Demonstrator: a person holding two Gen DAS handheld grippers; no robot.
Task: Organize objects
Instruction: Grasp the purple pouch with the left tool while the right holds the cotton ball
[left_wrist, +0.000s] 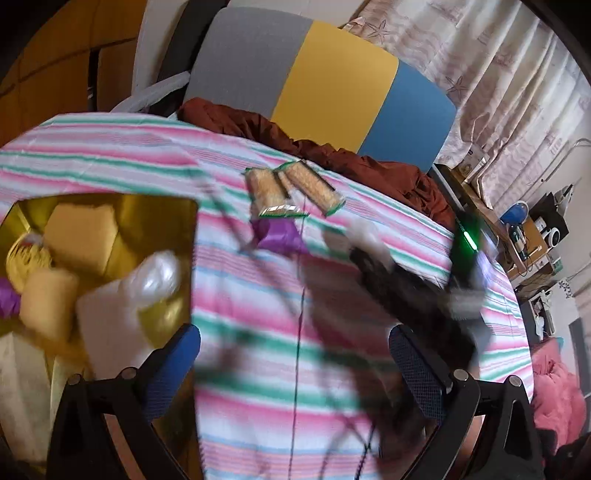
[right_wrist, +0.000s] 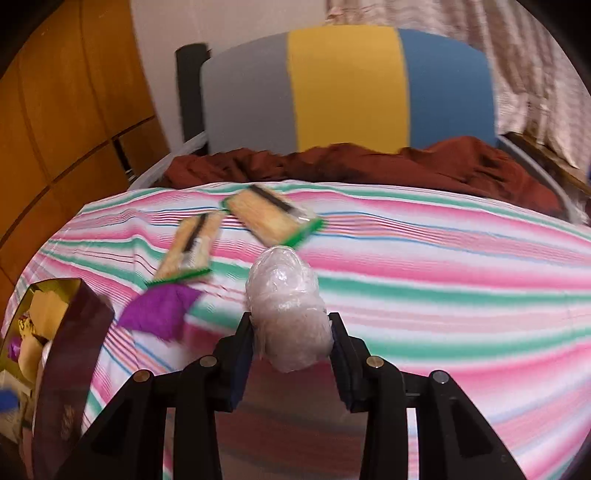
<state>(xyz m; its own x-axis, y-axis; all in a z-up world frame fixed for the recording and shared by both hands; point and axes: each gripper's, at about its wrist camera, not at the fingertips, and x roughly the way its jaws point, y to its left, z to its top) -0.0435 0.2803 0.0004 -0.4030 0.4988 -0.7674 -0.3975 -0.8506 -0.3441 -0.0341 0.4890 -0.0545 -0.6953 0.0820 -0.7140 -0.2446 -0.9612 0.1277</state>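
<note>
Bed (right_wrist: 424, 266) lying under a sheet striped pink, green and white, filling most of both views. Brown blanket (right_wrist: 369, 162) bunching along the far edge; cushion (right_wrist: 347, 85) in grey, yellow and blue standing upright behind it. Wooden cabinet (right_wrist: 74, 92) standing at the left, pale curtain (left_wrist: 498, 74) hanging at the right, cluttered shelves (left_wrist: 532, 236) showing beyond the bed.

Right gripper (right_wrist: 291, 332) pinching a clear-wrapped bundle (right_wrist: 286, 295), jaws pressing on both its sides, just above the sheet. Two cracker packs (right_wrist: 271, 218) lying near each other on the sheet beyond it, a purple wrapper (right_wrist: 159, 310) lying just beside the nearer pack.

Gold-lined box (left_wrist: 155, 210) sitting at the left edge of the bed, holding yellow and white packets; contents blurring.

Left gripper (left_wrist: 295, 354) hovering over bare sheet, jaws spread wide, gripping nothing. Right gripper appearing there only as a dark blur.
</note>
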